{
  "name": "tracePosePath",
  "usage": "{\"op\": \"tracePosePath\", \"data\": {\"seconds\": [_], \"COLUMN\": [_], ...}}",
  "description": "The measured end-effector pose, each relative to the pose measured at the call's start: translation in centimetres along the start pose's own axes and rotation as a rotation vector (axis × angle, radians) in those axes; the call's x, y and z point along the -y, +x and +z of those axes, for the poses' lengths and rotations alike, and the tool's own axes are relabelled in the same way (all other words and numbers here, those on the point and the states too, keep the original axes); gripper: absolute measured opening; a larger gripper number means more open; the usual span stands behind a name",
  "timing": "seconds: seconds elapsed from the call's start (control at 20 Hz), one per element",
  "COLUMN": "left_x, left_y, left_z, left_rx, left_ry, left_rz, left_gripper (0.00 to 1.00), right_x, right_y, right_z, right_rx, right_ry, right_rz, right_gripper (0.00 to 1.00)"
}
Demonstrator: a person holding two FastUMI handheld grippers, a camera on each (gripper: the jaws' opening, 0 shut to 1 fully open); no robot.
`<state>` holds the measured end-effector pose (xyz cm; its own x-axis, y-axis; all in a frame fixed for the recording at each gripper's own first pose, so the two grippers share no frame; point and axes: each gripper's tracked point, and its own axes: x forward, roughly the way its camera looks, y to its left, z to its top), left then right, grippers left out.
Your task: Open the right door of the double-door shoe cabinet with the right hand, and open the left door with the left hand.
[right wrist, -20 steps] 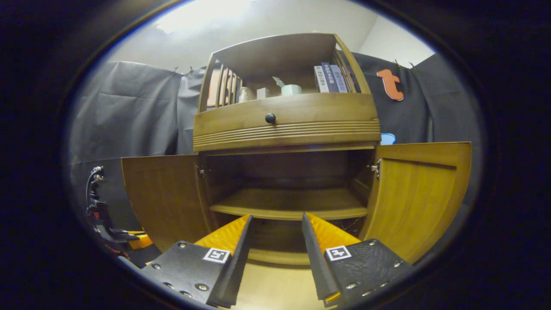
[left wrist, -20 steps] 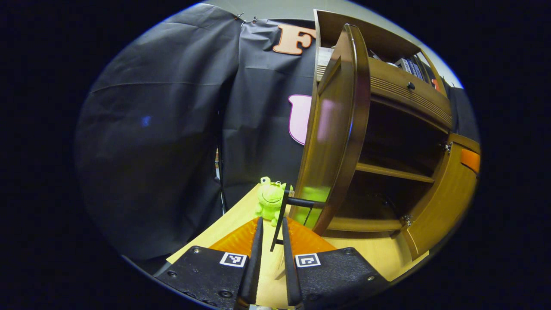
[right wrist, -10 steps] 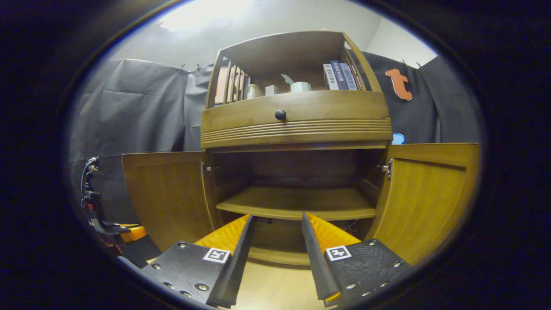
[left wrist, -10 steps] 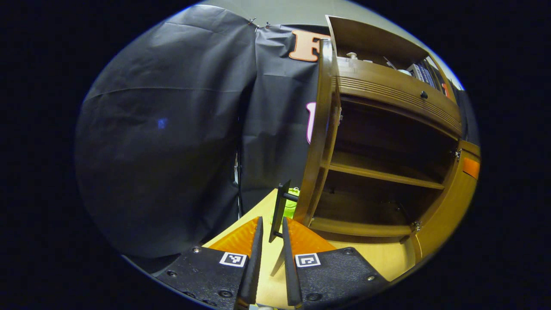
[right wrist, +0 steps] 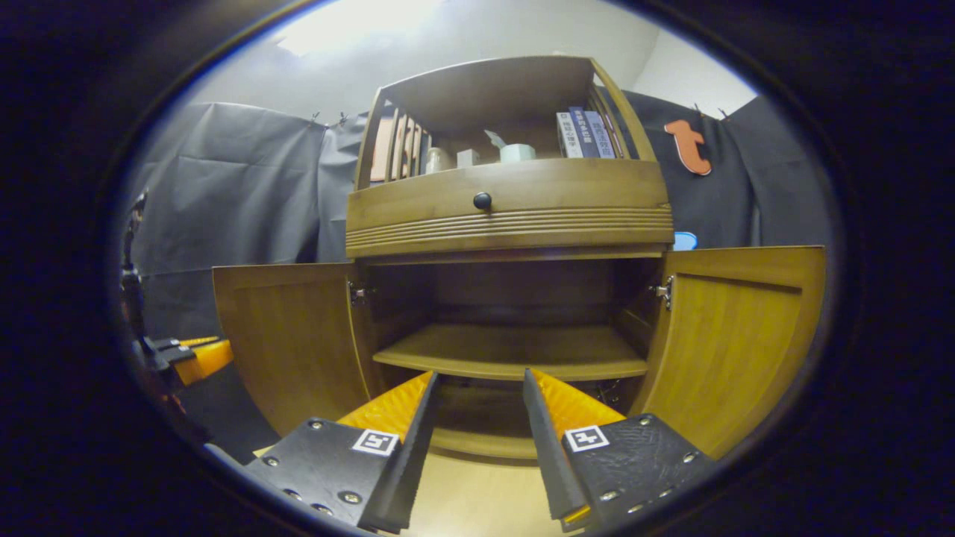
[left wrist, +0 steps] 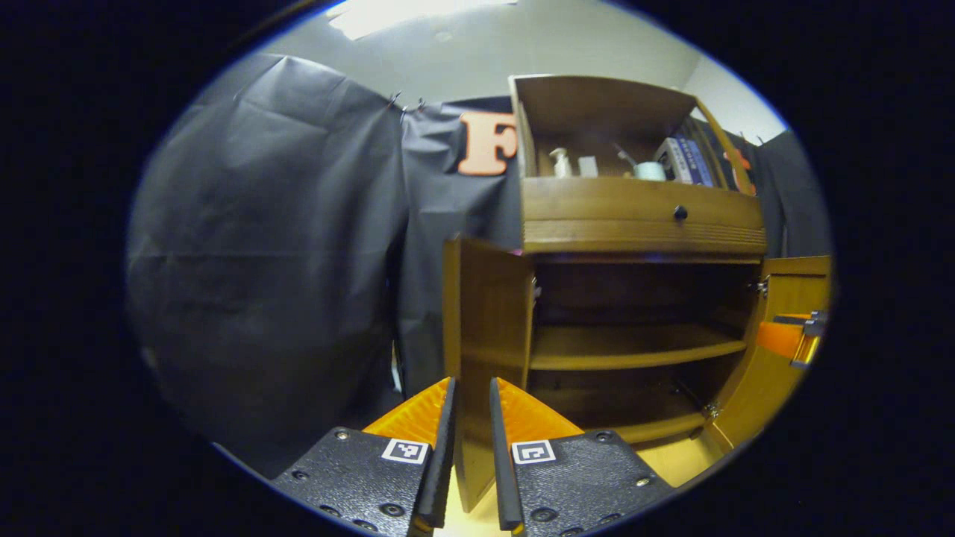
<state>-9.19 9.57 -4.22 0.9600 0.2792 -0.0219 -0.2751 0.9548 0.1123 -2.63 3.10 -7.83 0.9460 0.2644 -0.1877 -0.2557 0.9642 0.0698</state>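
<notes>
Seemingly level, right gripper (right wrist: 474,388) parted, facing cabinet (right wrist: 507,216)

Wood cabinet (right wrist: 507,216): L door (right wrist: 287,335), R door (right wrist: 735,335) open

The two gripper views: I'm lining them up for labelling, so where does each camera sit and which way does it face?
Left gripper view: rides the left gripper, facing the left door edge-on.
Right gripper view: rides the right gripper, facing the open cabinet's shelf head-on.
Shared: both doors, shelf, drawer knob.
</notes>
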Motion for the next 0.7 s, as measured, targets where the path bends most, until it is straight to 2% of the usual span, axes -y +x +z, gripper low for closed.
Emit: {"op": "tracePosePath", "data": {"seconds": [0.1,0.15,0.2,0.25,0.3,0.35,0.4,0.5,0.55,0.7], "left_x": [2.2,3.7,4.7,5.8,7.0,8.1,9.4,12.1,13.1,15.9], "left_y": [0.3,0.4,0.5,0.6,0.9,1.0,0.9,1.0,1.1,1.0], "left_z": [2.4,3.4,4.0,4.6,5.0,5.2,5.1,4.3,4.0,3.5], "left_rx": [0.052,0.070,0.083,0.093,0.099,0.100,0.094,0.073,0.062,0.036], "left_ry": [0.014,0.007,-0.003,-0.017,-0.032,-0.046,-0.059,-0.071,-0.070,-0.077], "left_rz": [-0.057,-0.093,-0.119,-0.147,-0.176,-0.205,-0.238,-0.300,-0.325,-0.384], "left_gripper": [0.19,0.19,0.19,0.34,0.19,0.19,0.27,0.27,0.27,0.27], "right_x": [0.6,0.9,1.1,1.5,1.8,2.0,2.3,2.8,3.2,3.8], "right_y": [-0.4,-0.7,-1.0,-1.3,-1.7,-2.1,-2.5,-3.2,-3.6,-4.4], "right_z": [0.4,0.8,1.1,1.5,1.9,2.4,2.9,3.9,4.1,4.3], "right_rx": [0.009,0.015,0.024,0.035,0.045,0.055,0.066,0.091,0.097,0.100], "right_ry": [0.004,0.003,-0.001,-0.007,-0.013,-0.017,-0.020,-0.022,-0.021,-0.005], "right_rz": [-0.018,-0.028,-0.038,-0.050,-0.062,-0.074,-0.086,-0.114,-0.133,-0.169], "right_gripper": [0.67,0.63,0.67,0.66,0.66,0.66,0.66,0.63,0.66,0.66]}}
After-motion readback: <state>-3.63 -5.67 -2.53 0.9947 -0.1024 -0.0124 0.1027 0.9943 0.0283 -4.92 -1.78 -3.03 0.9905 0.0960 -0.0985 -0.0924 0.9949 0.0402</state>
